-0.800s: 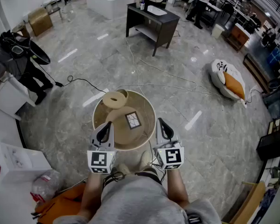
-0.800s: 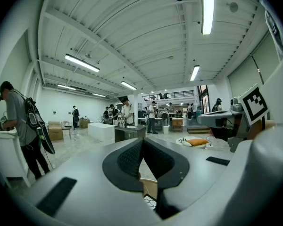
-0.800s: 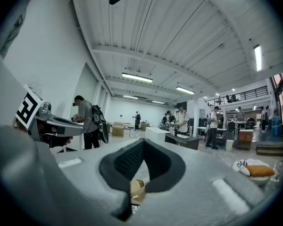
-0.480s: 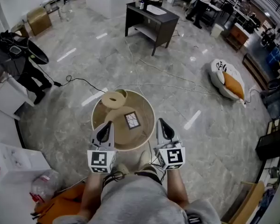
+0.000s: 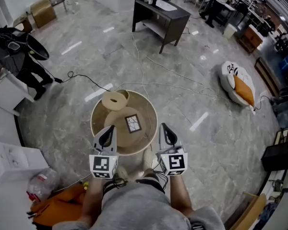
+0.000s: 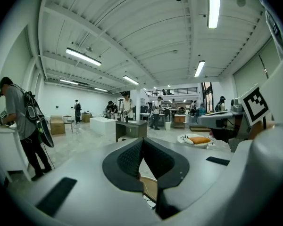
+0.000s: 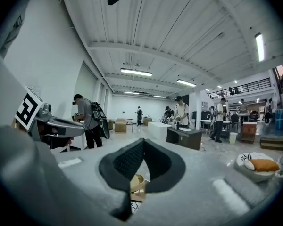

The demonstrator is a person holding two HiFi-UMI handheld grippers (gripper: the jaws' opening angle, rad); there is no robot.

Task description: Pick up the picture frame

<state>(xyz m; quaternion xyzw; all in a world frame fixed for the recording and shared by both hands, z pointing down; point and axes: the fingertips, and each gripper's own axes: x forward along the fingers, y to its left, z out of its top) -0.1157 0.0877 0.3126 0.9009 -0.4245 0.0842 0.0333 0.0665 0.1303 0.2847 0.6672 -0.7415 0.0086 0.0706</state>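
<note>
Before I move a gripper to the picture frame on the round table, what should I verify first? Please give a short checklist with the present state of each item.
1. Picture frame in view, lying flat on the round table: ok.
2. Nothing on top of the frame; the beige ring sits apart from it, on the far side: ok.
3. Left gripper empty: ok.
4. Right gripper empty: ok.
5. Jaws open for a grasp: not ok, both grippers are shut.
6. Frame edge raised enough off the table for a jaw to get under it: cannot tell.
</note>
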